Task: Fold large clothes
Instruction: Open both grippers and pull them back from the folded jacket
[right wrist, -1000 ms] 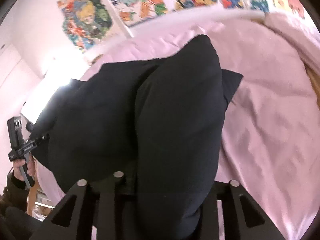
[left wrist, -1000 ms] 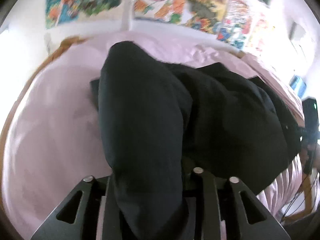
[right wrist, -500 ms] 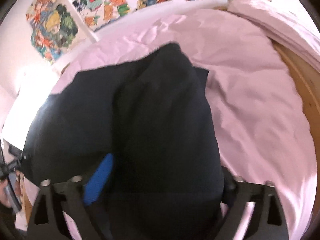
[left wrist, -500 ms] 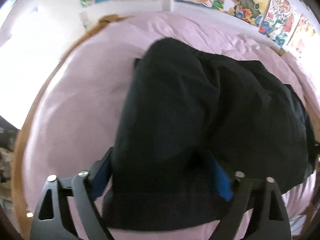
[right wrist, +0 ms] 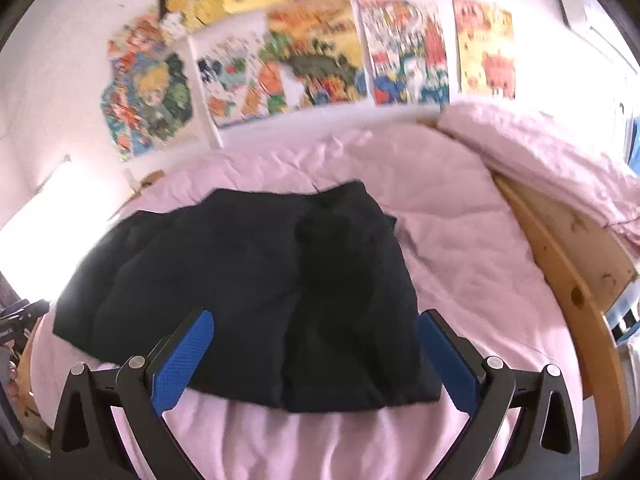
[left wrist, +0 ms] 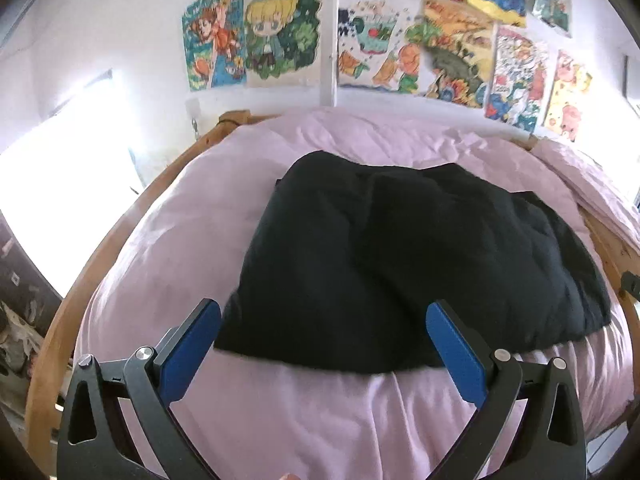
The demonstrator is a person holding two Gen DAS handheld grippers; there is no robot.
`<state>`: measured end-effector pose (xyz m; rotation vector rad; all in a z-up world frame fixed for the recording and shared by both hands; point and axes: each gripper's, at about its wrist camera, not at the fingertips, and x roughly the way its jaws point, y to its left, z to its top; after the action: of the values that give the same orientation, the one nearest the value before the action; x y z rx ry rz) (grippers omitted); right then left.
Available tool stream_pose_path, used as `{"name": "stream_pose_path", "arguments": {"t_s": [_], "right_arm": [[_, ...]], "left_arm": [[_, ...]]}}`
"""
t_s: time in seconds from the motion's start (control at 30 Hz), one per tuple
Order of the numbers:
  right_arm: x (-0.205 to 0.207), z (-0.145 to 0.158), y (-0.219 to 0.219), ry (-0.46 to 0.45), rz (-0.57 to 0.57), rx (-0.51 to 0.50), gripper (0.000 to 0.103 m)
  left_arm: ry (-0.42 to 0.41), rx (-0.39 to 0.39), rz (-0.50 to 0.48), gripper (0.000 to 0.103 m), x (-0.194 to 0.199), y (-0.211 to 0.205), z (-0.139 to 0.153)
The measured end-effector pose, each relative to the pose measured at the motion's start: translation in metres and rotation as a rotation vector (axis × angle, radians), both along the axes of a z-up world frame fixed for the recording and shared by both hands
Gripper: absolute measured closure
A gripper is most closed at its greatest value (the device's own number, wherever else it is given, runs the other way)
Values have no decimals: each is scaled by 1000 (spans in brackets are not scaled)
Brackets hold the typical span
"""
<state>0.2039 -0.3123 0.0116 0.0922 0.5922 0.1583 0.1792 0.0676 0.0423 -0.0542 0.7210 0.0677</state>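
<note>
A black garment lies folded on the pink bed cover, two layers thick, with its near edge towards me. My left gripper hovers just short of that edge. Its jaws are opening, wide apart, and the blue pads touch no cloth. In the right wrist view the same garment lies ahead. My right gripper hangs over its near right corner, jaws also opening, with the pads clear of the fabric below them.
A wooden bed frame curves around the mattress and shows again on the right. A bunched pink duvet lies at the far right. Colourful posters cover the wall behind the bed.
Both grippers, shut on the raised black cloth a second ago, have let go and spread wide. They drew back and up, and the garment now rests flat on the bed.
</note>
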Motion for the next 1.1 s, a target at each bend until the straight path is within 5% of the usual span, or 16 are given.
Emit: {"name": "stream_pose_path", "arguments": {"t_s": [0.3, 0.53, 1.1], "right_arm": [[-63, -5, 30, -108, 14, -9, 0], [-103, -16, 40, -144, 3, 11, 0], [-172, -17, 63, -258, 37, -47, 0]], "left_arm": [[-126, -61, 7, 2, -60, -16, 4], [-240, -24, -4, 2, -102, -31, 7], [-286, 79, -59, 2, -139, -61, -27]]}}
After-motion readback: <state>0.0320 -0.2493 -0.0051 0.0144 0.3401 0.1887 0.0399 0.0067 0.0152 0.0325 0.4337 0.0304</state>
